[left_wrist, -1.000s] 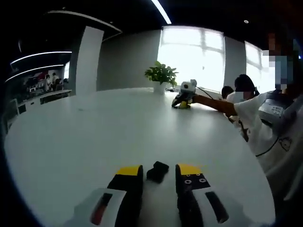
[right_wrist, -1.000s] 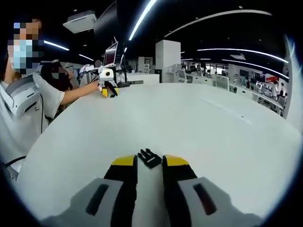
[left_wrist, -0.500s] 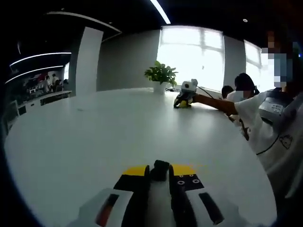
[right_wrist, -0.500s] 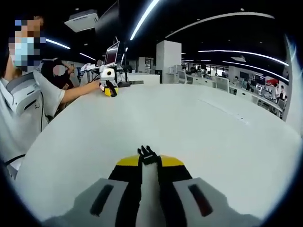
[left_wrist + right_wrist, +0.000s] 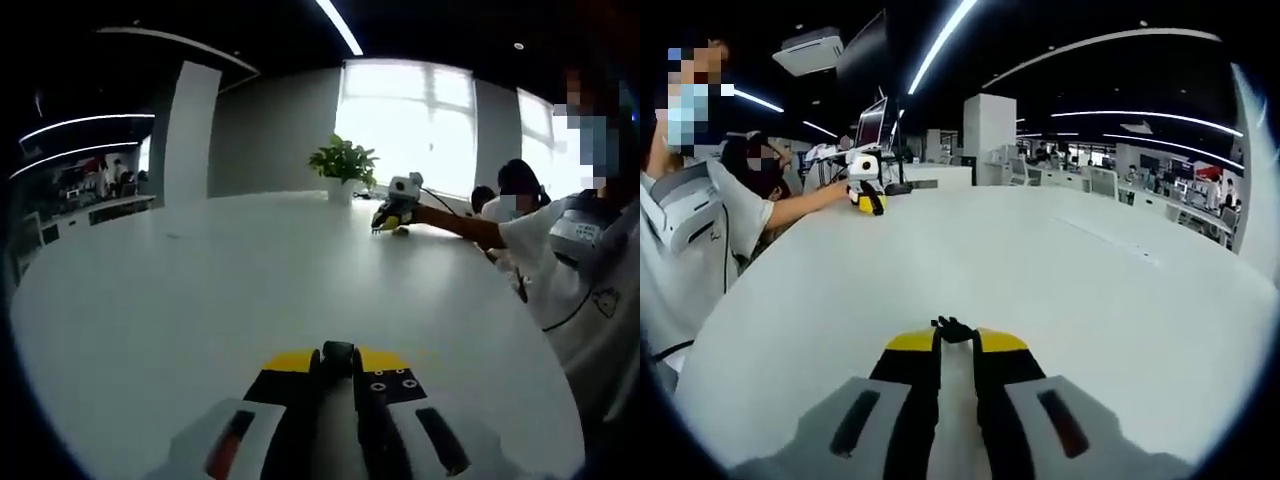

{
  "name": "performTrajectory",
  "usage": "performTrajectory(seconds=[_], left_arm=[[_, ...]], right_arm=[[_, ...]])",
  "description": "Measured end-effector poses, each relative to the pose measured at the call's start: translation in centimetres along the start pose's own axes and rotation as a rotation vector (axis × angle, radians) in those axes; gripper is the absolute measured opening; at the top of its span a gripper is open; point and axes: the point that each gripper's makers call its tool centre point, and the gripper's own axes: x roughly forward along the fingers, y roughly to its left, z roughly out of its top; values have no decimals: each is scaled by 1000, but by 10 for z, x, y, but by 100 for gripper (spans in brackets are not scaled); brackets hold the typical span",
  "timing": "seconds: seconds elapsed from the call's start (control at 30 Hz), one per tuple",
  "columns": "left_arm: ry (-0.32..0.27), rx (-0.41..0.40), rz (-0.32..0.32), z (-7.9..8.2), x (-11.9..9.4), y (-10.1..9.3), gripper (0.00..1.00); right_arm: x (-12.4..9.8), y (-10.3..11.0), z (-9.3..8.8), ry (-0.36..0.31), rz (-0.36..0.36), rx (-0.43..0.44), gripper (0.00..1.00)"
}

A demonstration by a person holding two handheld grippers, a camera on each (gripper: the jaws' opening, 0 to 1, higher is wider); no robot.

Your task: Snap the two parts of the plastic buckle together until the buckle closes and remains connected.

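Observation:
In the left gripper view my left gripper (image 5: 337, 361) is shut on a black socket half of the buckle (image 5: 338, 354), which pokes out between the yellow-tipped jaws over the white table (image 5: 200, 290). In the right gripper view my right gripper (image 5: 956, 340) is shut on the black pronged half of the buckle (image 5: 954, 329); its prongs stick out past the jaw tips above the table (image 5: 1040, 260). The two halves are apart, each held in its own gripper.
A potted plant (image 5: 344, 162) stands at the table's far side. A person in white (image 5: 560, 260) reaches an arm over the table with another gripper device (image 5: 397, 205), seen also as a gripper device (image 5: 866, 185) at the far left. Monitors and desks lie beyond.
One second ago both grippers stood open around the buckle halves on the table. Both have shut on their halves and lifted slightly, tilting the views.

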Motion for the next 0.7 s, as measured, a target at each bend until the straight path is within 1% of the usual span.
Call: performTrajectory(seconds=[0.13,0.27,0.37,0.5,0.6,0.7], left_arm=[[0,6,4,1,0,-1,13],[-7,10,7,4,1,-2,13],[-24,15,0,11,3,-5,13],[-39,24,-3,22,11,-10,13],[-61,19,-1,35,19,-7,13],[-86,11,-8,46,30,-10,13]], right_arm=[[0,0,5,-9,-10,0,13],[3,4,8,-23,-6,16,12],[6,10,11,-31,1,20,12],[14,20,17,-30,13,21,12],[23,25,22,-44,16,49,12],[32,32,25,-61,25,75,12]])
